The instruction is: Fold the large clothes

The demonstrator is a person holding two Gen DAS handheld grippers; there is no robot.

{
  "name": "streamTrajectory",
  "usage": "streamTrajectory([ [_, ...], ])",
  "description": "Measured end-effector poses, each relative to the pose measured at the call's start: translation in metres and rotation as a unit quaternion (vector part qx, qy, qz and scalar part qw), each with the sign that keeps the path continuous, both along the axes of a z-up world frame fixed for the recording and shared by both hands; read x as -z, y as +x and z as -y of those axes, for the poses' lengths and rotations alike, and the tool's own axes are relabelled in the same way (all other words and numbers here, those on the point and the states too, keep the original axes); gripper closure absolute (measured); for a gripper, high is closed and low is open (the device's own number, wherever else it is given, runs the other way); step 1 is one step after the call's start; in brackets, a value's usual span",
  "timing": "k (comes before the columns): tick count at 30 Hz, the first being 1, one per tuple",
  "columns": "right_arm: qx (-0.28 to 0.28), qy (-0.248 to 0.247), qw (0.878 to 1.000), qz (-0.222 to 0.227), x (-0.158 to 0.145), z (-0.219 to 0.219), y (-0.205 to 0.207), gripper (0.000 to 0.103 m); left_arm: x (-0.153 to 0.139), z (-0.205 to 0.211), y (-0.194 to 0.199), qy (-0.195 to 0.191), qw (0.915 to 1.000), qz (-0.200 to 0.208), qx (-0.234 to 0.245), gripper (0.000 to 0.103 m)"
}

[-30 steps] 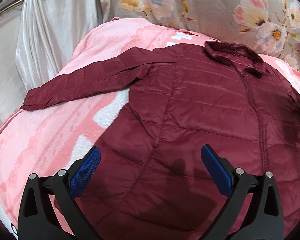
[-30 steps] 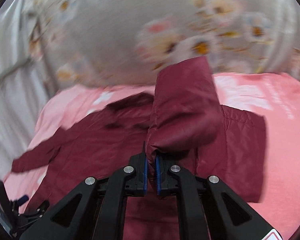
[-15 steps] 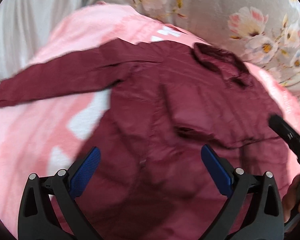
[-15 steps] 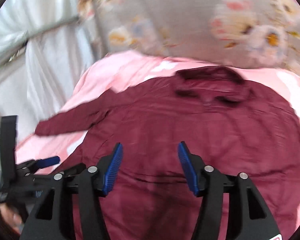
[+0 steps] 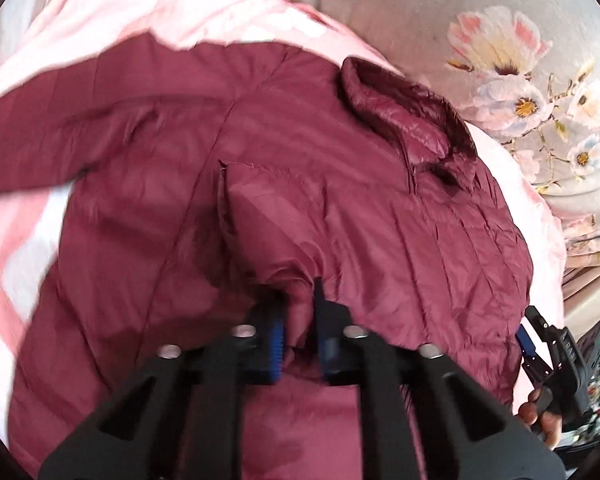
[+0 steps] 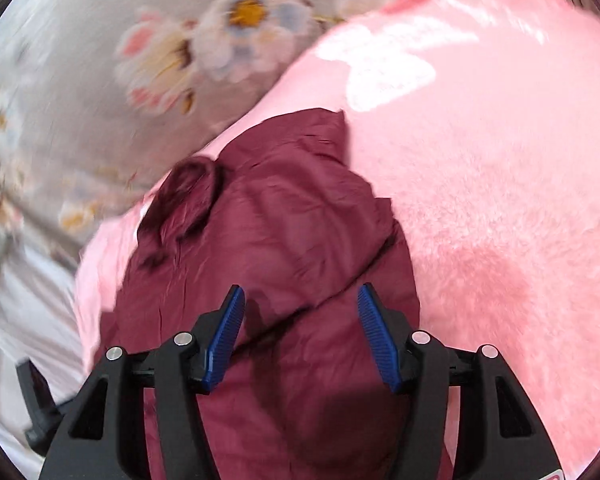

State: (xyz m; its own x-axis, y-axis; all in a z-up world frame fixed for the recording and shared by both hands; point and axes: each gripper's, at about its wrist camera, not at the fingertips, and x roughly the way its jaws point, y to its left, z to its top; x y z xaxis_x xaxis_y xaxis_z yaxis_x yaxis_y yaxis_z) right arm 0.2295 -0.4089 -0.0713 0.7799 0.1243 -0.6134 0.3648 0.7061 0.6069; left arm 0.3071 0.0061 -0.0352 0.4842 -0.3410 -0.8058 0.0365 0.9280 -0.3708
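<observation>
My maroon puffer jacket [image 5: 340, 208] lies spread on the pink fleece blanket [image 6: 500, 200], collar [image 5: 412, 120] ahead of my left claw [image 5: 298, 344], which pinches a fold of its fabric. My right claw [image 6: 300, 336] hovers spread above the jacket's edge.

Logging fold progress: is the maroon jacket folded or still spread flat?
Partly folded. One sleeve lies across the jacket chest, the other stretches over the pink blanket.
</observation>
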Motion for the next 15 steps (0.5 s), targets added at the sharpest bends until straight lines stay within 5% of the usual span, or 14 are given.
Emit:
streamTrajectory([
  [2, 0.010, 0.007, 1.000, -0.004, 0.003, 0.008, 0.010, 0.067, -0.018, 0.000, 0.006, 0.021, 0.9992, 0.033, -0.006, 0.099],
  [3, 0.013, 0.010, 1.000, -0.002, 0.002, 0.012, 0.017, 0.093, -0.026, -0.001, 0.007, 0.029, 0.9984, 0.048, -0.008, 0.099],
  [4, 0.014, 0.015, 1.000, 0.009, -0.003, 0.013, 0.019, 0.101, -0.038, -0.004, 0.008, 0.035, 0.9969, 0.070, -0.010, 0.099],
  [6, 0.014, -0.002, 0.998, 0.056, -0.024, 0.009, 0.011, 0.101, -0.054, -0.008, 0.010, 0.042, 0.9938, 0.102, -0.013, 0.099],
  [9, -0.006, -0.106, 0.991, 0.082, -0.050, -0.017, 0.000, 0.101, -0.053, -0.012, 0.013, 0.077, 0.9890, 0.124, -0.022, 0.099],
  [12, -0.025, -0.168, 0.985, 0.018, -0.030, -0.035, 0.014, 0.101, -0.006, -0.006, 0.026, 0.123, 0.9888, 0.083, -0.017, 0.099],
  [15, -0.032, -0.153, 0.987, -0.028, -0.002, -0.032, 0.023, 0.102, 0.033, -0.005, 0.030, 0.130, 0.9898, 0.056, -0.017, 0.098],
])
